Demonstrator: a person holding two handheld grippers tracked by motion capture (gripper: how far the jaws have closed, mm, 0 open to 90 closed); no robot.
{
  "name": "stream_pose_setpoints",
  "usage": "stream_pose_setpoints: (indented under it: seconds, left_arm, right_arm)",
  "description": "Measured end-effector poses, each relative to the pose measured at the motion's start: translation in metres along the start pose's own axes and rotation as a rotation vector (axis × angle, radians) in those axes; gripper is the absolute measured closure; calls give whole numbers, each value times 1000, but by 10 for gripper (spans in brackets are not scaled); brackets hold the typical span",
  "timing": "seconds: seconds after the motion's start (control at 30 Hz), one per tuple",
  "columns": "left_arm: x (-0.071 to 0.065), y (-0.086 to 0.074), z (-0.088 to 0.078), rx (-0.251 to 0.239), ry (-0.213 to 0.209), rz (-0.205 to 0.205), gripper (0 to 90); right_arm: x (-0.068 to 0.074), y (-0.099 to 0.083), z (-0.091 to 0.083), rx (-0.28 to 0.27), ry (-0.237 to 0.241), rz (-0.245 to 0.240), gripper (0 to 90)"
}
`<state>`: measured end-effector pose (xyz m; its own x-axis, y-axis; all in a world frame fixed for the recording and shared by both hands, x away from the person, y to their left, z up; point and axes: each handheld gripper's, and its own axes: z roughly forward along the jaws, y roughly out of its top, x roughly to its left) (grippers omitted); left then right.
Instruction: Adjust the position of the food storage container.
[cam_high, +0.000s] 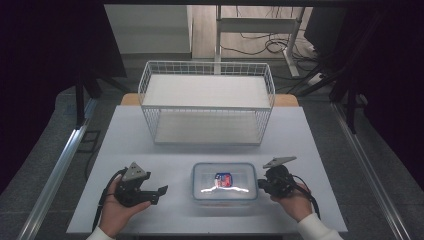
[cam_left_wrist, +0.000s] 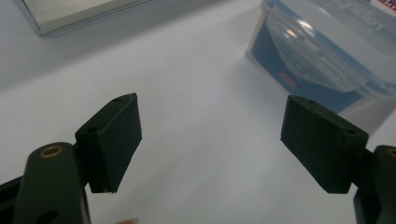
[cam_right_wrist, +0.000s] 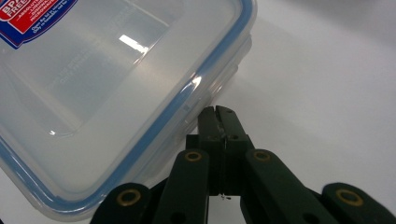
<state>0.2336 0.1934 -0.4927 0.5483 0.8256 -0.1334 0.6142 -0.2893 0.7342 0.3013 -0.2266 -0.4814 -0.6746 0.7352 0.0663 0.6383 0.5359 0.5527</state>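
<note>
We see a clear plastic container (cam_high: 225, 182) with a blue-rimmed lid lying flat on the white counter (cam_high: 150, 145), near its front edge, between our two hands. Its long axis runs left to right across the counter, lid up, with a red and blue label (cam_high: 223, 179) on top. The label's print is too small to read from the high view, and it is cut off at the corner of the right gripper view. Behind the container stands a white wire basket (cam_high: 206, 102). Our left hand-held gripper (cam_high: 159, 192) rests left of the container, pointing right toward it, jaws wide apart. Our right hand-held gripper (cam_high: 260, 185) points left, its tips just beside the container's right edge, jaws pressed together on nothing.
</note>
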Motion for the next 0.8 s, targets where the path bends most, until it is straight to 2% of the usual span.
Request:
stream_pose_setpoints:
  seconds: [0.17,0.4,0.47,0.53,0.6,0.8]
  left_arm:
    - [0,-1,1,8,0,-3,203]
    - [-1,-2,3,15,4,-4,202]
    - [-1,-2,2,11,6,-7,203]
    - [-1,-2,1,2,7,-13,203]
    - [-1,-3,0,4,7,-15,202]
    - [4,-5,-1,0,16,-22,202]
  right_arm:
    - [13,14,12,-2,12,-41,894]
    - [17,17,16,-13,14,-63,894]
    - [15,16,15,-20,22,-56,893]
    - [11,14,11,-36,4,-52,893]
    - [5,10,4,-61,12,-31,893]
    - [-5,0,-16,-178,32,28,885]
